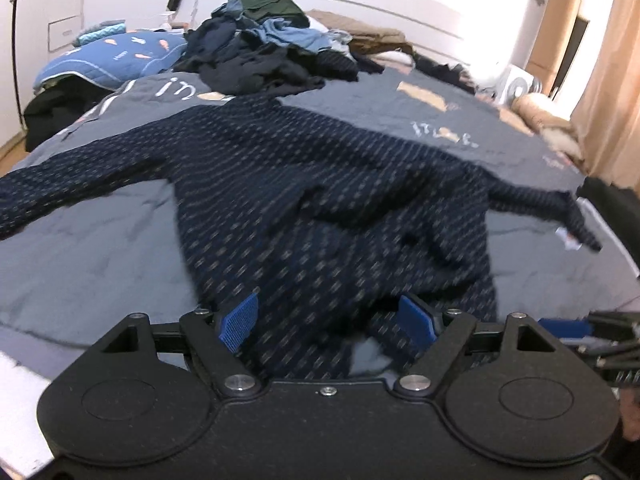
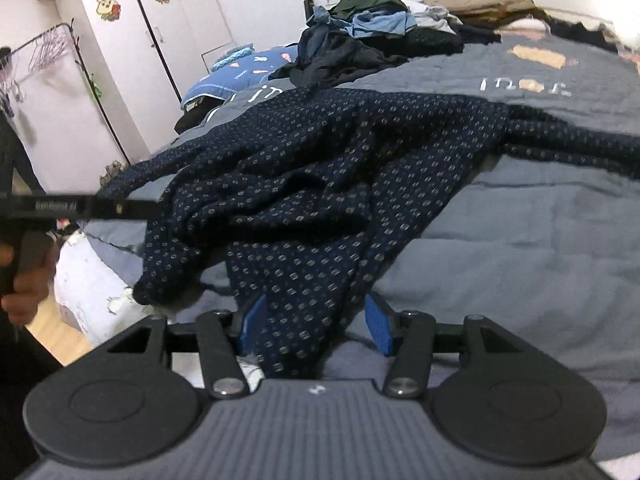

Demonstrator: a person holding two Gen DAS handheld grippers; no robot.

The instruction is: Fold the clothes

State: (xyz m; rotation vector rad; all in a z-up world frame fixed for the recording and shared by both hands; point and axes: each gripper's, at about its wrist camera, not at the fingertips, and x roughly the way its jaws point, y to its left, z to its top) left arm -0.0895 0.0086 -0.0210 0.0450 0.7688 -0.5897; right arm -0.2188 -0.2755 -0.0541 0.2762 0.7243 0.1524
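We see a dark blue patterned shirt (image 1: 320,184) lying spread on the grey bed cover (image 1: 80,256), with one sleeve stretched to the left and the other to the right. Our left gripper (image 1: 328,322) hangs over the shirt's near hem with its jaws released, and the cloth lies below them. Our right gripper (image 2: 316,324) has its jaws apart too; a fold of the shirt passes between the blue pads (image 2: 378,326), but they do not press it. A pile of clothes (image 1: 272,44) sits at the far end of the bed.
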